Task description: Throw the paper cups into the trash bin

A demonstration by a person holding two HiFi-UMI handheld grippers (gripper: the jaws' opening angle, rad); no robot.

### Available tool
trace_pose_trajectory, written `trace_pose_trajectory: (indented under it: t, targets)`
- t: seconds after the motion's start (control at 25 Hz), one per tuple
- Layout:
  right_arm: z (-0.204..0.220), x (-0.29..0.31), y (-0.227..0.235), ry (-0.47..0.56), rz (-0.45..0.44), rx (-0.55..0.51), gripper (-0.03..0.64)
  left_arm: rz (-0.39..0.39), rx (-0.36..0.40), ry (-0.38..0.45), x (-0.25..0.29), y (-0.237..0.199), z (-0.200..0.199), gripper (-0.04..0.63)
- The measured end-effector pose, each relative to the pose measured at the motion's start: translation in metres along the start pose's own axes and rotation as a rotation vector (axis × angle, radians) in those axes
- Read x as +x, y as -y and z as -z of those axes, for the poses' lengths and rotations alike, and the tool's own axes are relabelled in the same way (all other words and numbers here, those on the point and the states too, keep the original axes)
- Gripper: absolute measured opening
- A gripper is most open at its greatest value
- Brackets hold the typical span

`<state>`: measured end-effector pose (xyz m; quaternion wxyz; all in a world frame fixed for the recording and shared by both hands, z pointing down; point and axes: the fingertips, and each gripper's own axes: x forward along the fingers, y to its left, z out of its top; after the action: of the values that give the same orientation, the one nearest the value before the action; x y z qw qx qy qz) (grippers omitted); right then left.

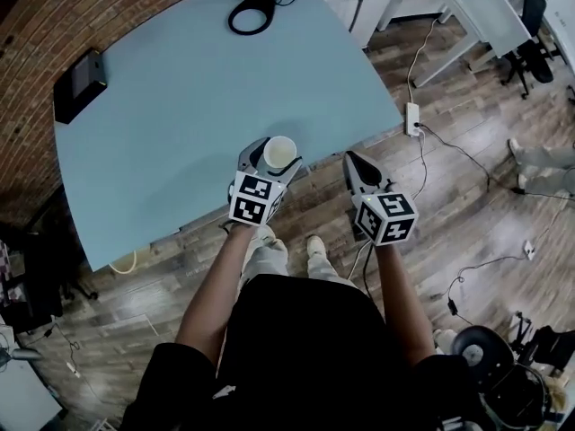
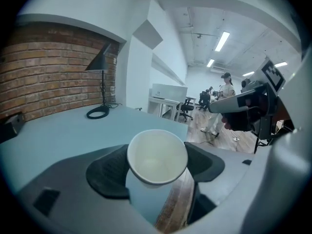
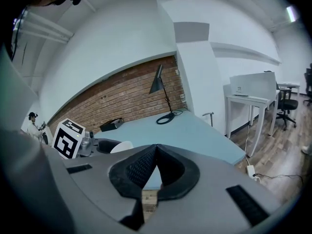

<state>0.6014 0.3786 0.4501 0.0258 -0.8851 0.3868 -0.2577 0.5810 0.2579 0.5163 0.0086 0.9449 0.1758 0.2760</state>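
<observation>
A white paper cup (image 1: 280, 153) sits between the jaws of my left gripper (image 1: 273, 157), over the near edge of the pale blue table (image 1: 180, 106). In the left gripper view the cup (image 2: 157, 157) is empty and tilts toward the camera, and both dark pads (image 2: 109, 172) touch its sides. My left gripper (image 2: 157, 164) is shut on it. My right gripper (image 1: 353, 161) hovers over the wooden floor just right of the table's edge, shut and holding nothing. In its own view the right gripper (image 3: 155, 151) shows its pads meeting at the tip. No trash bin is in view.
A black lamp base with a coiled cable (image 1: 252, 12) stands at the table's far end, and a black box (image 1: 79, 83) lies at its left by the brick wall. A power strip (image 1: 412, 118) and cables lie on the floor. White desks and office chairs (image 1: 535, 25) stand at the upper right.
</observation>
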Motion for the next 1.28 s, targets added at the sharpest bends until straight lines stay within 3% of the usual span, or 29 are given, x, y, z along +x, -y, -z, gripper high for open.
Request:
trace_pose_trajectory:
  t: [0.24,0.8,1.28]
  targets:
    - [-0.008,-0.002,-0.019,0.008,-0.087,-0.048,0.005,-0.075,-0.015,0.046,-0.029,0.002,-0.011,0.359]
    - [-0.012,-0.013,-0.067,0.019,-0.284,-0.138,0.005,-0.214,-0.017,0.068,-0.091,0.028,-0.001,0.359]
    - [-0.003,-0.032,-0.130,0.023,-0.485,-0.222,0.005,-0.340,-0.102,0.105,-0.145,0.054,0.017,0.359]
